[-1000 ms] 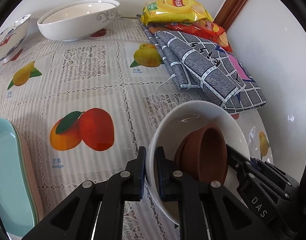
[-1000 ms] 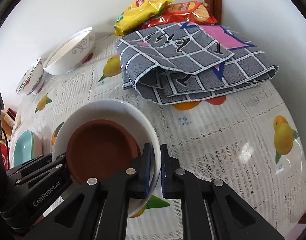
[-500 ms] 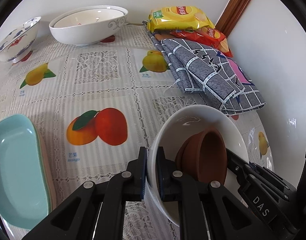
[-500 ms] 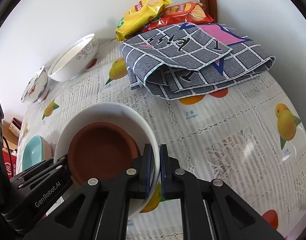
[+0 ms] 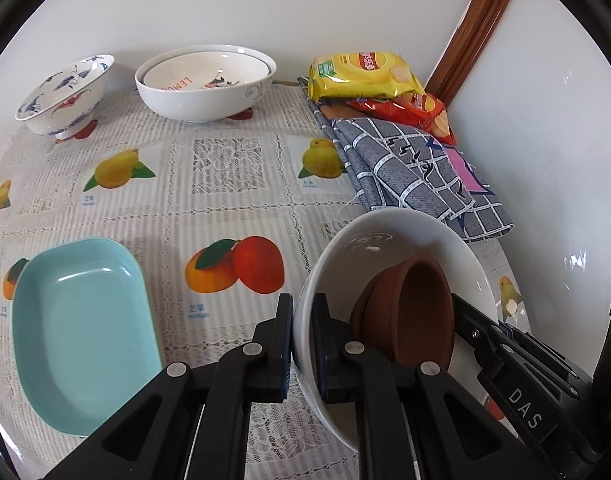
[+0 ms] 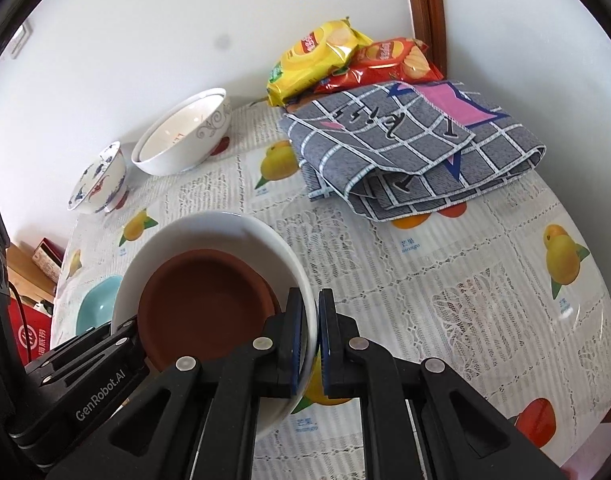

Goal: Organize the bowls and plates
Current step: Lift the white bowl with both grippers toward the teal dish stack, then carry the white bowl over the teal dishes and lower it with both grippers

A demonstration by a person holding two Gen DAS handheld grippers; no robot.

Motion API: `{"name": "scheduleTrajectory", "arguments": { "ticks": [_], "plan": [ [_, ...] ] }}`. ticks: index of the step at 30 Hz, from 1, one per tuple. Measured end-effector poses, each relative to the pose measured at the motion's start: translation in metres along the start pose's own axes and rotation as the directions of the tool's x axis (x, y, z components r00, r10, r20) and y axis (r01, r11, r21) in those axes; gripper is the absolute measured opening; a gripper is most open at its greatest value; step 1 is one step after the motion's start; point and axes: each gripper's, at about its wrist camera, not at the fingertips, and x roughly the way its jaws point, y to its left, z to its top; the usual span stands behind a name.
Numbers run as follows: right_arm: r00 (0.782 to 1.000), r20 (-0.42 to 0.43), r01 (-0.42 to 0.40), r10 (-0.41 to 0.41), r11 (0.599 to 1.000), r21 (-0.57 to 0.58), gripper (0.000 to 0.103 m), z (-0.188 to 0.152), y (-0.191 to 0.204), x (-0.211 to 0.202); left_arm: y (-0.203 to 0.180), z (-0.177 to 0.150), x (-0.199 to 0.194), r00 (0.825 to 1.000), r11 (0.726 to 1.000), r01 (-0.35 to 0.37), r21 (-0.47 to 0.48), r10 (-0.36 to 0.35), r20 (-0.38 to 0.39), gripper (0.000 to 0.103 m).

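Note:
Both grippers hold one white bowl (image 5: 385, 248) above the table, with brown bowls (image 5: 413, 312) nested inside it. My left gripper (image 5: 303, 344) is shut on its left rim. My right gripper (image 6: 311, 336) is shut on its right rim (image 6: 301, 276); the brown bowls (image 6: 201, 300) show there too. A light blue rectangular dish (image 5: 81, 320) lies on the table at the left. A large white bowl (image 5: 205, 80) with a smaller bowl inside and a blue-and-red patterned bowl (image 5: 65, 96) stand at the far wall.
A folded grey checked cloth (image 5: 409, 172) lies at the right by the wall, with yellow (image 5: 361, 76) and red (image 5: 417, 112) crisp bags behind it. A fruit-print tablecloth (image 5: 225, 172) covers the table. Boxes (image 6: 29, 320) stand beyond its left edge.
Both grippers have lifted and pulled back with the white bowl, so more of the table shows. The light blue dish has come into fuller view at the left.

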Motion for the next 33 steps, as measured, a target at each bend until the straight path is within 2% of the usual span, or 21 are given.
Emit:
{"name": "scheduleTrajectory", "arguments": {
  "ticks": [19, 33],
  "plan": [
    [0.999, 0.051, -0.019, 0.020, 1.000, -0.020, 0.008, -0.005, 0.056, -0.023, 0.044, 0.005, -0.041, 0.999, 1.000, 0.006, -0.004, -0.006, 0.048, 0.010],
    [0.997, 0.077, 0.009, -0.010, 1.000, 0.011, 0.008, -0.021, 0.093, -0.041, 0.076, 0.001, -0.065, 0.998, 0.998, 0.050, 0.024, -0.051, 0.046, 0.010]
  ]
}}
